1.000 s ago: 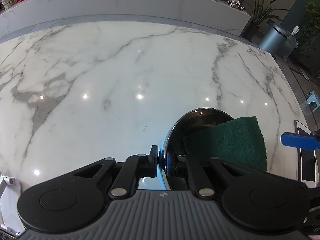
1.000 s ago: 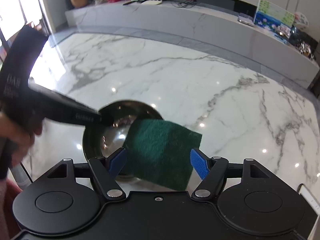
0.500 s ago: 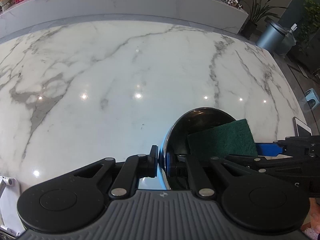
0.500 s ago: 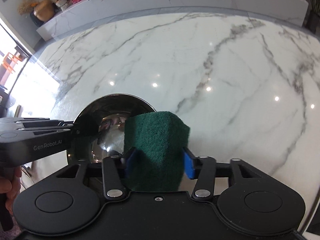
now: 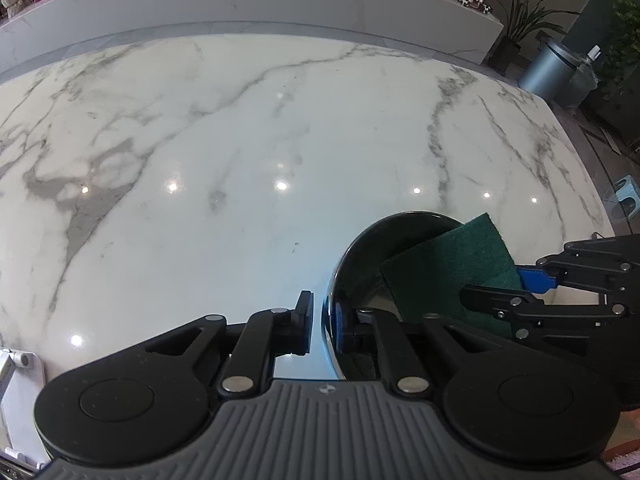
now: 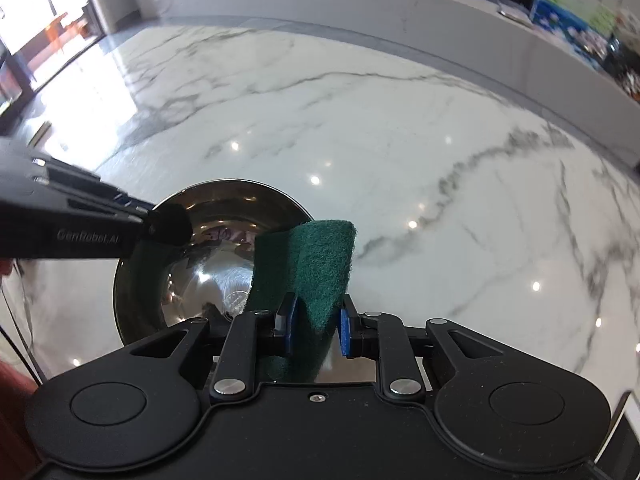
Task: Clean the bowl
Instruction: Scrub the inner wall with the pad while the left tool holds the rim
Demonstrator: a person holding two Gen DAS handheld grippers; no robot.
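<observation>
- Right gripper (image 6: 314,330), open a second ago, now pinches the folded green scouring pad (image 6: 308,276), lower centre.
- Left gripper (image 5: 322,322) apparently still clamps the round steel bowl (image 6: 208,256) rim; scrubbing can begin.

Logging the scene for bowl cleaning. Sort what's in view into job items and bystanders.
Job:
- steel bowl, rim pinched by left gripper
- green scouring pad, folded in right gripper
- marble table under the bowl

Lying about:
- grey bin
- potted plant
- white stand
</observation>
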